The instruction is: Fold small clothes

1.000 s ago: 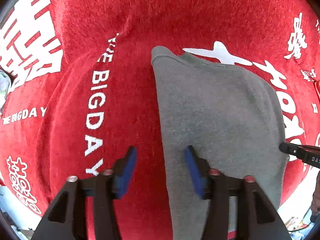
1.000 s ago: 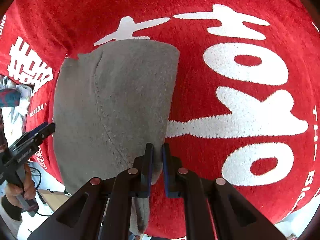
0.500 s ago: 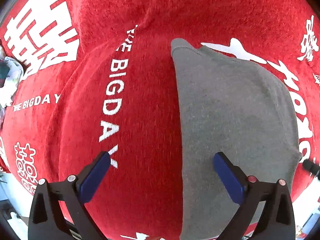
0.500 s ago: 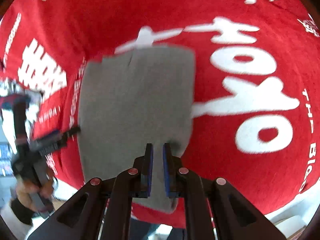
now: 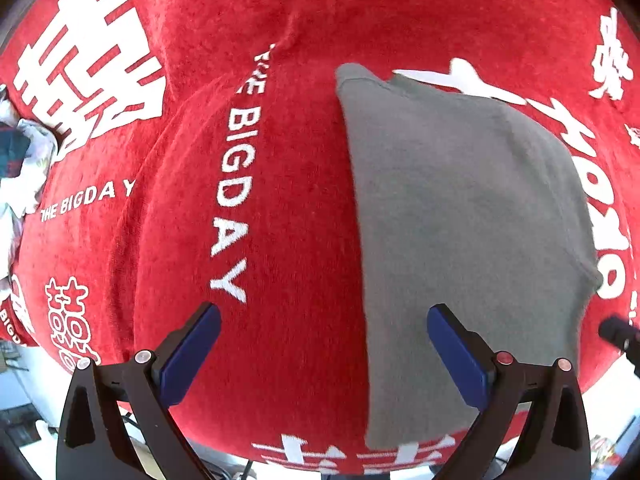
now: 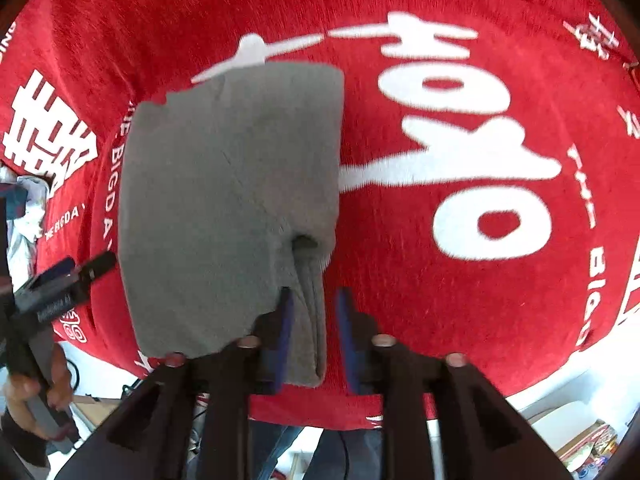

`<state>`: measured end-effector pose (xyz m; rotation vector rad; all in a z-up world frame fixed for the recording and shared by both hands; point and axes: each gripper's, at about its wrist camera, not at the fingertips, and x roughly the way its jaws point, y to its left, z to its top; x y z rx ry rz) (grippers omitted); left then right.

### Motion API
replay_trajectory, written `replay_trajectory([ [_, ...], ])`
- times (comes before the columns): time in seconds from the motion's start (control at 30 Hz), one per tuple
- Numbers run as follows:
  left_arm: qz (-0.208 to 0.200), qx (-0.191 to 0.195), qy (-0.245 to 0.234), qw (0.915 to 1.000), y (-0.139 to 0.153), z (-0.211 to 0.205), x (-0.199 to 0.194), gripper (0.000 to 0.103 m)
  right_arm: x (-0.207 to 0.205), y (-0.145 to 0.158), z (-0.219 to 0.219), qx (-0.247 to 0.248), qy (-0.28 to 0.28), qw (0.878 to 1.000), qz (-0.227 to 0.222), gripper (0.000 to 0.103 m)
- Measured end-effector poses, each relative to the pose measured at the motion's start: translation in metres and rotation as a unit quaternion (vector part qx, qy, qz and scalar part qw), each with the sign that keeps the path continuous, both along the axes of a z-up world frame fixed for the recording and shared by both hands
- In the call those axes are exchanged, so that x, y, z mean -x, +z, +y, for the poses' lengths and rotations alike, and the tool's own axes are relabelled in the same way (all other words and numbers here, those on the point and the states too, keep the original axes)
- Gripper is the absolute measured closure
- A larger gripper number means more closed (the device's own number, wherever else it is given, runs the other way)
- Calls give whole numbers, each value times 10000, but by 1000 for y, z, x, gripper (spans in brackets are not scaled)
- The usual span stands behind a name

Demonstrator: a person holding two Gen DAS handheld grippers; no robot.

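A red plush cloth (image 5: 280, 200) printed with white lettering, "THE BIGDAY" among it, covers the counter, its near edge falling away to a pale floor at 6 o'clock in both views. A crumpled patterned fabric (image 5: 20, 168) lies at the cloth's 9 o'clock edge in the left wrist view.

A folded grey garment (image 5: 460, 220) lies flat on the cloth, filling the 3 o'clock half of the left wrist view. The left claw (image 5: 324, 344) points straight down with its blue pads spread fully apart and nothing gripped; the garment's long straight edge runs between the pads, the 3 o'clock pad over grey fabric and the 9 o'clock pad over bare red cloth.

In the right wrist view the garment (image 6: 224, 200) sits toward 10 o'clock, and its near corner, a bunched fold, hangs between the pads of the right claw (image 6: 314, 336). Those jaws have just been opening and stand partly apart, with a gap showing at the 3 o'clock pad. The left claw (image 6: 76, 272), held by a hand (image 6: 36, 396), shows at 8 o'clock beside the garment's edge.
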<state>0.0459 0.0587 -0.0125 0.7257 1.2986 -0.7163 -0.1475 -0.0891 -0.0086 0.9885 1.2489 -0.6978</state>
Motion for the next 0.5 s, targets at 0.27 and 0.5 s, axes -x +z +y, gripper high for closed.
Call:
replay_trajectory([
  [0.27,-78,137,-63,9999,38,4,14,0,-21,37,-2,333,126,9993,60,42],
  [0.5,-181,258,-115,9994,66,3,23,0,-29,62,7,790,125,9966,201,13],
])
